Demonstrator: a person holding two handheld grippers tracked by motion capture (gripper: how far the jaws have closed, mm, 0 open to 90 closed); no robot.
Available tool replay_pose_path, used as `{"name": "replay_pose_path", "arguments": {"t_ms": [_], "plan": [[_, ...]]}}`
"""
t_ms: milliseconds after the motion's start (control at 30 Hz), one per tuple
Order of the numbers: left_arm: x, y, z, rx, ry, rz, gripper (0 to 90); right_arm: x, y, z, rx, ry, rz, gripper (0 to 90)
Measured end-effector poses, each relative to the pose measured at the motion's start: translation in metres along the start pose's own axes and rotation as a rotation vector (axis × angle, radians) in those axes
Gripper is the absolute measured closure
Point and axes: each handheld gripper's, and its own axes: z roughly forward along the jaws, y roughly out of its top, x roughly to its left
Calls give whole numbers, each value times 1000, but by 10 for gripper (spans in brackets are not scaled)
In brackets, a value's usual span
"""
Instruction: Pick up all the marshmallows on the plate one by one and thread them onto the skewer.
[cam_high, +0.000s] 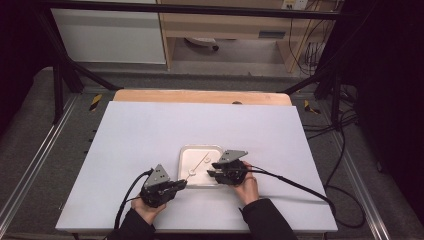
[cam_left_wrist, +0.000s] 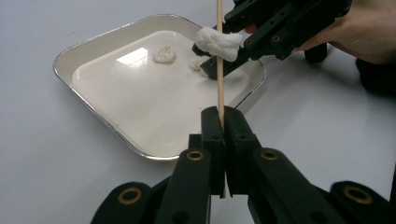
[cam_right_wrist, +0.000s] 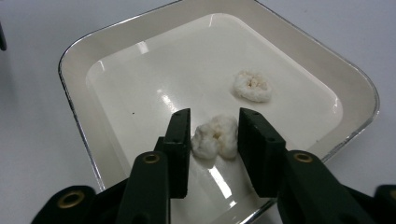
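Skewer (cam_left_wrist: 219, 60) stands clamped between the closed jaws of the left tool (cam_left_wrist: 223, 122), its thin wooden shaft rising past the near rim of the tray (cam_left_wrist: 93, 44) and out of the top of the left gripper view. From above, the same skewer (cam_high: 199, 164) lies slantwise over the tray (cam_high: 184, 152), which sits near the front edge of the white counter (cam_high: 150, 130), about midway along it.

The right tool (cam_right_wrist: 214, 128) reaches in over the tray's right side, its jaws set narrowly apart around a white puff (cam_right_wrist: 216, 136). In the right gripper view a little space shows between the puff and each jaw, so I cannot tell whether they pinch it. In the left gripper view that puff (cam_left_wrist: 217, 43) sits at the tip of the right tool (cam_left_wrist: 219, 58), just beside the skewer. A second puff (cam_right_wrist: 252, 86) lies on the tray floor, apart from the first.

A hand holds each tool from the counter's front edge, the left tool (cam_high: 181, 185) just off the tray's front left corner.
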Motion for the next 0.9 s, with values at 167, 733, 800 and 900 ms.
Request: {"name": "replay_pose_path", "arguments": {"t_ms": [167,733,800,900], "plan": [[0,0,0,-1,0,0,875,-1,1,0,3,-2,21,689],[-1,0,-1,0,-3,6,875,-4,14,-23,-64,51,129,717],[-1,0,-1,-1,-4,6,875,-4,16,-27,-78,62,138,717],[-1,0,-1,-2,-5,6,875,-6,18,-32,-97,78,163,717]]}}
